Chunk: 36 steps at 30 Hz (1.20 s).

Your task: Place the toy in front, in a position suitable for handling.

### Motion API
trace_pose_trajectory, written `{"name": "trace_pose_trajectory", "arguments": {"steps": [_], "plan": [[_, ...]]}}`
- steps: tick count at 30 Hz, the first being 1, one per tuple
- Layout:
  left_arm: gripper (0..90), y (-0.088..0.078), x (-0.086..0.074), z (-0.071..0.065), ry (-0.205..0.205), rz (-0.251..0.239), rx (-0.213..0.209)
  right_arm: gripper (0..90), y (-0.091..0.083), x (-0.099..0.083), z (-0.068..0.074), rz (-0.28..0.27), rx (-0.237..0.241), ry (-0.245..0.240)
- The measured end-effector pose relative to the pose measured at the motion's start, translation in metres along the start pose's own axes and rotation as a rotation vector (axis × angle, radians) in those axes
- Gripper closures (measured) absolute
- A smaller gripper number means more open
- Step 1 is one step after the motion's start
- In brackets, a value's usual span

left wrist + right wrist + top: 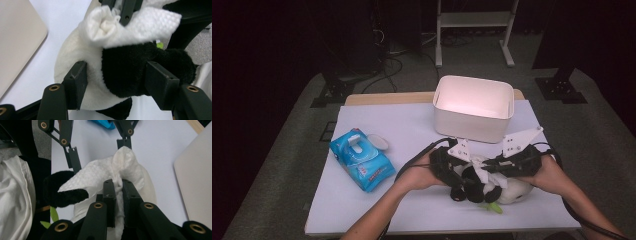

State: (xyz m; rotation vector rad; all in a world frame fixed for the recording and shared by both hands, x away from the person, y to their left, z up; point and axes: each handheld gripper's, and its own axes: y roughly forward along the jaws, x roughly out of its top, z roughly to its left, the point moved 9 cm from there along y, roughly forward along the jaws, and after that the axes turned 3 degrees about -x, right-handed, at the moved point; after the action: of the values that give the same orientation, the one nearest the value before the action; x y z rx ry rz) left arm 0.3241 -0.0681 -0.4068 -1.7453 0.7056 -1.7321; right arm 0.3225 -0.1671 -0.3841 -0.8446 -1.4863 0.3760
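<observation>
Panda toy, a soft black-and-white plush (484, 186), lies low and right of centre in the high view, pinned so it can be wiped: the left gripper (116, 77) straddles its black limb, jaws part-open with pads pressing the fur. The right gripper (119, 192) reaches in from the right, jaws nearly shut on a white textured wipe (100, 176) draped over the toy, both hands low at the table's (412, 120) near edge.

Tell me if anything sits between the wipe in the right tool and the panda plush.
Nothing visible does. The right tool pinches the white wipe, which already drapes on the panda plush. The left tool straddles the plush's black limb.
</observation>
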Motion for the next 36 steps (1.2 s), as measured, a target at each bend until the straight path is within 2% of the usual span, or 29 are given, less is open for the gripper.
{"name": "trace_pose_trajectory", "arguments": {"steps": [9, 14, 19, 26, 28, 32, 36], "plan": [[36.6, 0.0, 0.0, 0.001, -0.002, 0.005, 0.013, 81.8, 0.013, 0.014, 0.006, -0.007, 0.031, -0.025], [36.4, -0.002, -0.002, 0.001, -0.003, 0.008, 0.015, 81.9, 0.017, 0.017, 0.008, 0.006, 0.042, -0.044], [36.7, -0.002, 0.0, -0.001, 0.008, 0.002, 0.008, 81.8, 0.008, 0.012, 0.008, 0.009, 0.039, -0.029], [35.4, -0.004, 0.002, -0.003, 0.019, 0.019, -0.004, 82.1, -0.003, -0.004, 0.008, 0.022, 0.029, -0.013], [34.9, -0.008, 0.002, -0.003, 0.018, 0.016, -0.012, 82.2, -0.004, -0.006, 0.007, 0.02, 0.027, -0.005], [36.0, -0.01, -0.004, -0.002, 0.025, 0.044, -0.012, 82.3, -0.004, -0.008, 0.005, 0.016, 0.025, 0.003], [38.6, -0.007, -0.004, 0.0, 0.022, 0.033, -0.014, 82.3, -0.003, -0.007, 0.006, 0.005, 0.028, 0.001]]}}
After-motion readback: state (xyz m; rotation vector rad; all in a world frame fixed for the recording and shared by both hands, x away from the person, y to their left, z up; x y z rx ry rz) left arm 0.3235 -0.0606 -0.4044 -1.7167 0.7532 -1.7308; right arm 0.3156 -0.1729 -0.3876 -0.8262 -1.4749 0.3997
